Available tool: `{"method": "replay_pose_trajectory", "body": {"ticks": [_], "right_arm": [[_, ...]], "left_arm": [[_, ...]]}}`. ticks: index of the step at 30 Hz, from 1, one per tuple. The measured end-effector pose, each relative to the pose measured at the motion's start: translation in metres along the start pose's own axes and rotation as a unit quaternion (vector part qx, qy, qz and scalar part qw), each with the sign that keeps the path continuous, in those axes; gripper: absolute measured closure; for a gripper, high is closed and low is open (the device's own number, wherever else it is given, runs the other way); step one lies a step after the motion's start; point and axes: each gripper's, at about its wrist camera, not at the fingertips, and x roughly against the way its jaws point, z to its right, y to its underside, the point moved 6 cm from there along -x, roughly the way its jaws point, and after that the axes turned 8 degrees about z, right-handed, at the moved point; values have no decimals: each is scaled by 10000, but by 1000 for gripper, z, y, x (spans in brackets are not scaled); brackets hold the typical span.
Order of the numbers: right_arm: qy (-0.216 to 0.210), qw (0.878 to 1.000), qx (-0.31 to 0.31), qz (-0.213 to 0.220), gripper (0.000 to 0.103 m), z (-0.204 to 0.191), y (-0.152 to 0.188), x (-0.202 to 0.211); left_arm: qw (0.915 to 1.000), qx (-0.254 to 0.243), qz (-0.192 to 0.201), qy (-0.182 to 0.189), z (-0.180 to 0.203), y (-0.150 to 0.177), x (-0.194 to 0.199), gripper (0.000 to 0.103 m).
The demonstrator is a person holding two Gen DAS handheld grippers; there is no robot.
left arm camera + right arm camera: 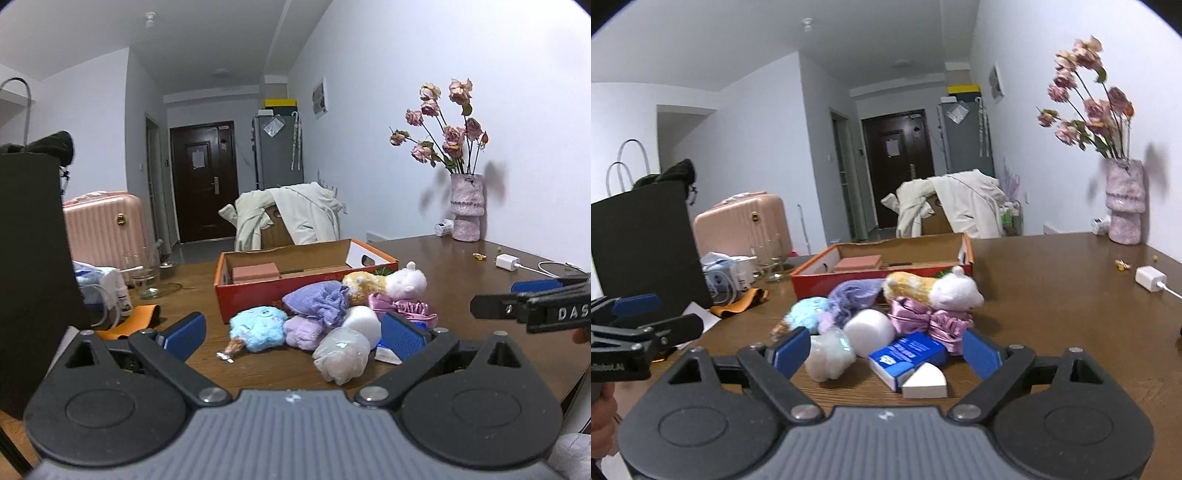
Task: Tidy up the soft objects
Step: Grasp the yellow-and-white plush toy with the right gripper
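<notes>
L gripper (293, 332): I've got it level, jaws wide, empty, toy pile (325, 314) at 12.
R gripper (886, 350): level, wide open, nothing held, blue box (905, 354) at 12.

Light-blue plush toy (258, 328), orange-red box (295, 291), brown table (461, 266)

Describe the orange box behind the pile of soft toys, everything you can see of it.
The orange box is a shallow open cardboard carton, orange-red outside and plain brown inside, with one white end panel. It sits flat on the wooden table, its lid flap standing up along the far side. Inside lies a pinkish block beside a dark slim item. The purple cloth and other soft things rest against its near wall.
</notes>
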Motion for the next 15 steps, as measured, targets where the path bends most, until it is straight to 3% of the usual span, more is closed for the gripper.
{"method": "replay_pose_trajectory", "body": {"ticks": [2,7,12,15], "right_arm": [[81,9999,-28,-100,14,8,3,-8],[245,9995,-66,-176,14,33,1,-25],[493,9986,-102,-179,15,62,-9,-51],[408,9986,-225,-254,15,74,-12,-72]], "left_arm": [[9999,54,11,155,8,-3,-13,1],[9961,230,36,856,45,-18,-60,19],[9922,228,-583,1077,75,-13,-135,47],[9864,537,-1004,1183,80,-4,-174,50]]}}
